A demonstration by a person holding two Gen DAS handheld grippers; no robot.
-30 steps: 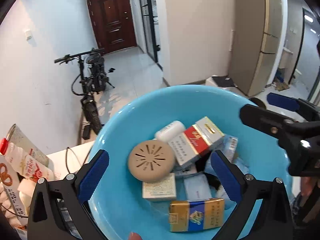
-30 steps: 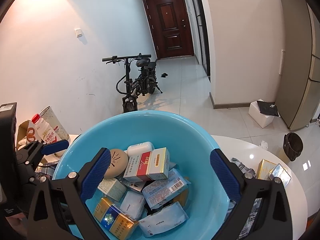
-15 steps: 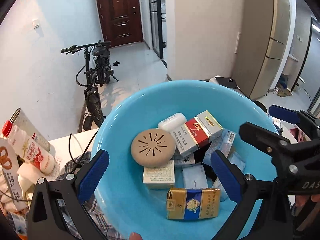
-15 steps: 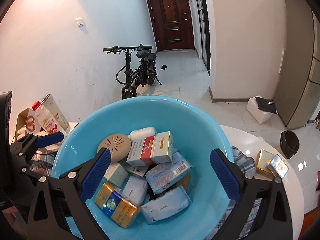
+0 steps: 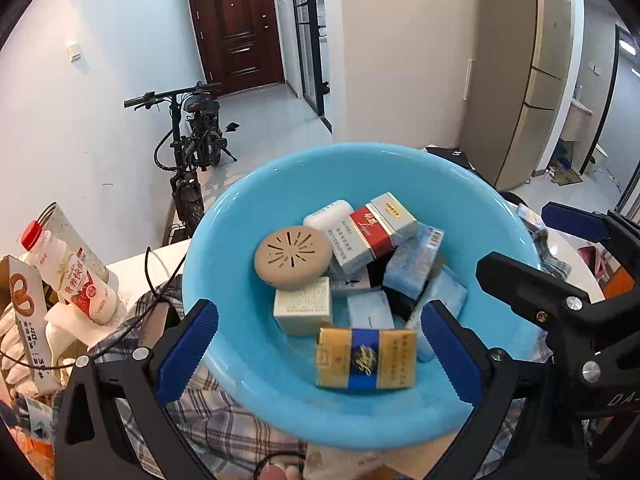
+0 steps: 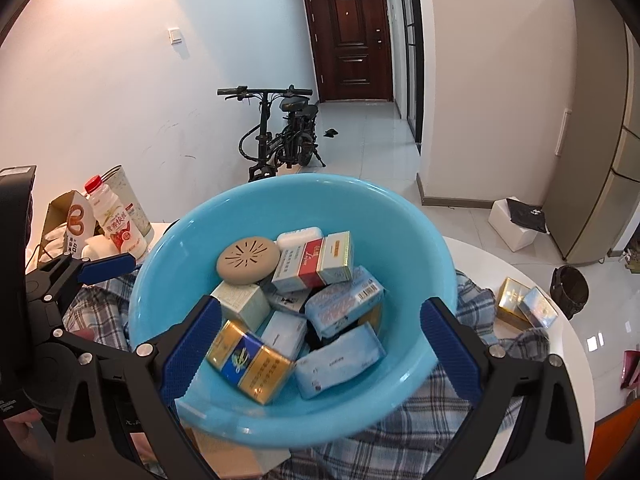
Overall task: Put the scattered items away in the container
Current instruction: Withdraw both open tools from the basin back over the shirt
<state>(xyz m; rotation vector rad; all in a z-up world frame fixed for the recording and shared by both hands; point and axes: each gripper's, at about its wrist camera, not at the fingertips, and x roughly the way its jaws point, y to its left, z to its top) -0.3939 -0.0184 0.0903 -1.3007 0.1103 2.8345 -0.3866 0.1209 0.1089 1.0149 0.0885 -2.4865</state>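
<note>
Both grippers [image 5: 320, 354] [image 6: 320, 350] have backed off the bowl [image 5: 240, 240], jaws open; leftover boxes [image 6: 526, 306] near the bench edge could get knocked off.

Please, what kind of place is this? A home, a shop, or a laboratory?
Most likely a home, an apartment's living area beside the entrance hall. A dark red front door ends a tiled corridor, an electric bicycle is parked by the wall, and a milk drink bottle stands on the white table.

Left claw [image 5: 320, 356] spread wide, empty; right claw [image 6: 320, 344] likewise, side by side.
</note>
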